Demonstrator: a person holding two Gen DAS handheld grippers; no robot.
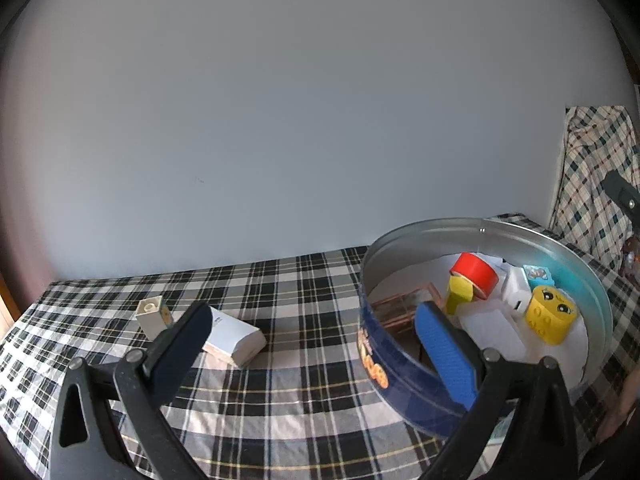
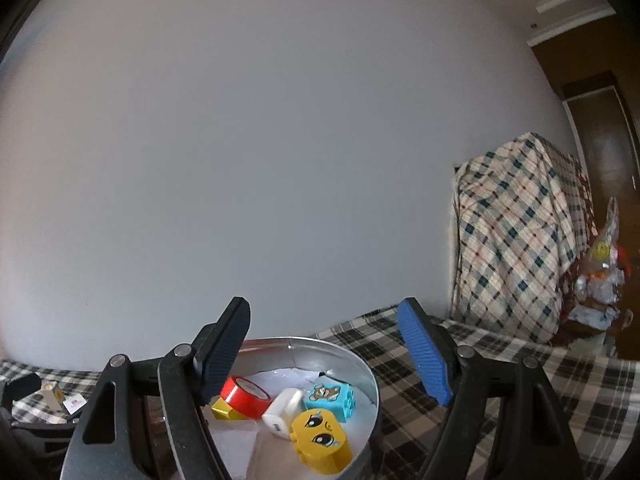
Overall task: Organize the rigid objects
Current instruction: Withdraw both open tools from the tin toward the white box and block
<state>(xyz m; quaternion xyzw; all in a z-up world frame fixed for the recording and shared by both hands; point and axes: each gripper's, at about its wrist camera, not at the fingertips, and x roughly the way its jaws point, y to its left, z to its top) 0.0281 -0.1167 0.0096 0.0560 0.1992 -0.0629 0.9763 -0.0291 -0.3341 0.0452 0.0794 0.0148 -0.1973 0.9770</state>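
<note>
A round blue tin with a silver inside stands on the plaid table. It holds a red tape roll, a yellow face block, a light blue block, a white charger and a small yellow piece. The same tin shows in the right wrist view. On the cloth to its left lie a white box and a cream block. My left gripper is open and empty, its right finger over the tin's rim. My right gripper is open and empty above the tin.
The plaid tablecloth meets a plain grey wall behind. A plaid-covered piece of furniture stands to the right, with small trinkets beside it. A copper-coloured frame lies in the tin.
</note>
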